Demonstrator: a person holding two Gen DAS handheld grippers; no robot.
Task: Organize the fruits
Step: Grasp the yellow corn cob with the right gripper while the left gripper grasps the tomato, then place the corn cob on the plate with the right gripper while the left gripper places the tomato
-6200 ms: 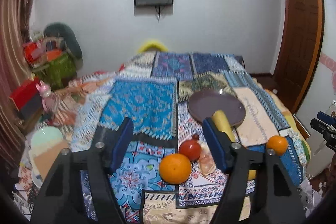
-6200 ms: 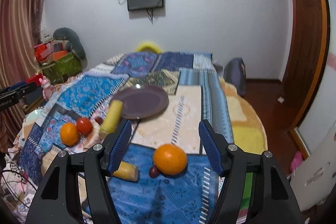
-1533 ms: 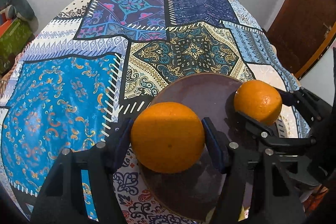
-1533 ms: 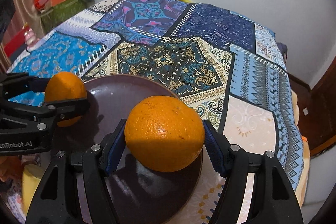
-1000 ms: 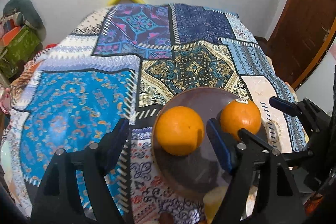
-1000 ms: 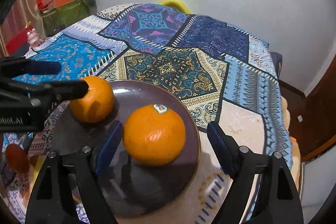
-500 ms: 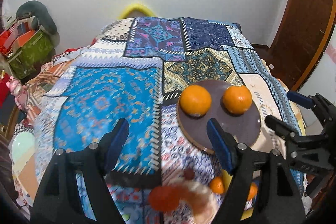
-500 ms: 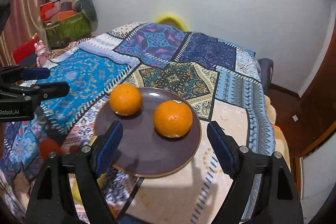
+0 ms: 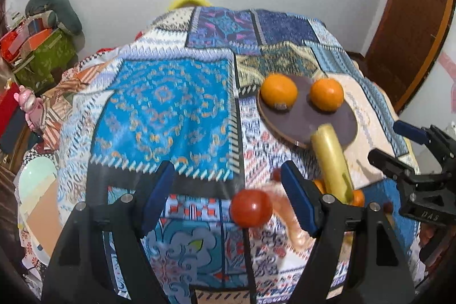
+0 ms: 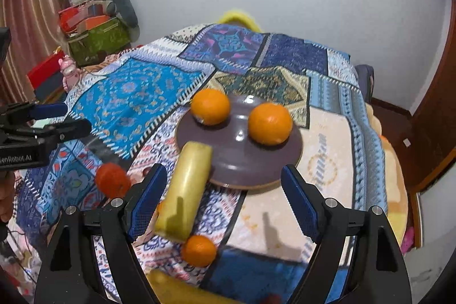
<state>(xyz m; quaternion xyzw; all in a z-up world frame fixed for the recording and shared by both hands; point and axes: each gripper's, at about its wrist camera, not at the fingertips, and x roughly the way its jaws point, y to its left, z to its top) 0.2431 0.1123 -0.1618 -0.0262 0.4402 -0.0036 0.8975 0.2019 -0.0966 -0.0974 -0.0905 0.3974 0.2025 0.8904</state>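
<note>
Two oranges (image 10: 210,106) (image 10: 270,123) sit on the plate (image 10: 256,170). Banana (image 10: 185,190), tomato (image 9: 250,207) and small orange (image 10: 199,246) remain on the bed. Left tool (image 9: 228,195) and right tool (image 10: 221,197): spread, empty.

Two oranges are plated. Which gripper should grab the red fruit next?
Probably the left gripper: it is open, and the red fruit sits just ahead between its fingers. From the right gripper, also open, that fruit lies off to the left, outside its fingers.
</note>
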